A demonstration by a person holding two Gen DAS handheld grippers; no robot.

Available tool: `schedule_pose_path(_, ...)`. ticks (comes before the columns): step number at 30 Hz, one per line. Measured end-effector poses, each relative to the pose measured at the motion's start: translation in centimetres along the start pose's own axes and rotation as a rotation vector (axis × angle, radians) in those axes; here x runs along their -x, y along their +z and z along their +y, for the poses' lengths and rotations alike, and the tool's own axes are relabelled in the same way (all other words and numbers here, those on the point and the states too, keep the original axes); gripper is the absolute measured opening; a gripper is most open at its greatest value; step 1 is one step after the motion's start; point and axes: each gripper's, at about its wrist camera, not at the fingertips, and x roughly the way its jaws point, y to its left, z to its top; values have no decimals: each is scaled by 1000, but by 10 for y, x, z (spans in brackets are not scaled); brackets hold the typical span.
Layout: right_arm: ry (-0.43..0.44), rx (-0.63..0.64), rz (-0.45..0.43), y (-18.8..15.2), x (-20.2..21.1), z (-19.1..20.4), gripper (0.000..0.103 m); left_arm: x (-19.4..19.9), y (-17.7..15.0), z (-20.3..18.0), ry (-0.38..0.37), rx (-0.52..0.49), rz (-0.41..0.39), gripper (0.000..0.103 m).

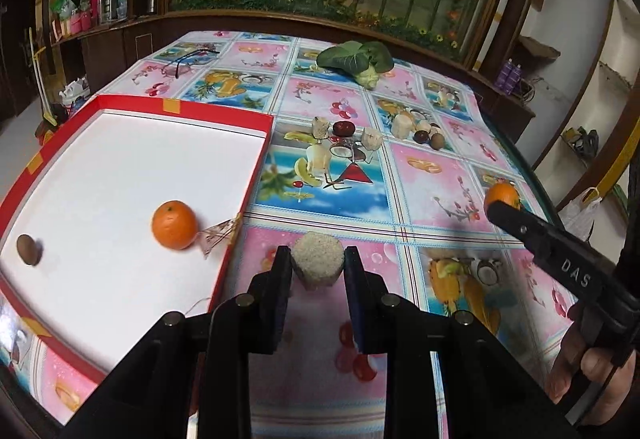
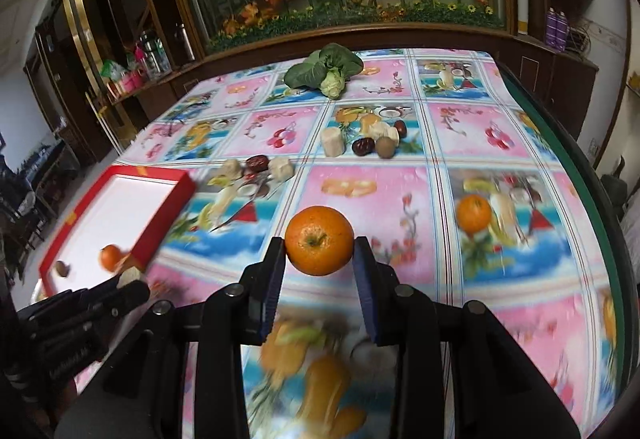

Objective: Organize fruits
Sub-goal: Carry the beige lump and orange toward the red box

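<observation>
Left gripper [image 1: 318, 259] clamped on pale rough round chunk [image 1: 318, 262] just beside shallow red-rimmed white box [image 1: 256, 163], right gripper [image 2: 319, 251] gripping round orange tangerine [image 2: 319, 240] over fruit-print tablecloth [image 2: 460, 143], 2nd tangerine [image 1: 174, 225] & brown nut-like fruit [image 1: 29, 249] in box.

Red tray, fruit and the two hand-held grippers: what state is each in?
Red tray: open, holding an orange and a brown fruit.
Left hand-held gripper: shut on pale chunk.
Right hand-held gripper: shut on second orange.
Leafy vegetable: lying on tablecloth.
</observation>
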Motion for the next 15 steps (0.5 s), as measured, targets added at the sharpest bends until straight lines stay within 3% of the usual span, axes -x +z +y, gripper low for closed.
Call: schedule_pose_path(15, -52, -36, -41, -35, 35, -5, 36, 16, -15, 0, 6, -14, -18, 25)
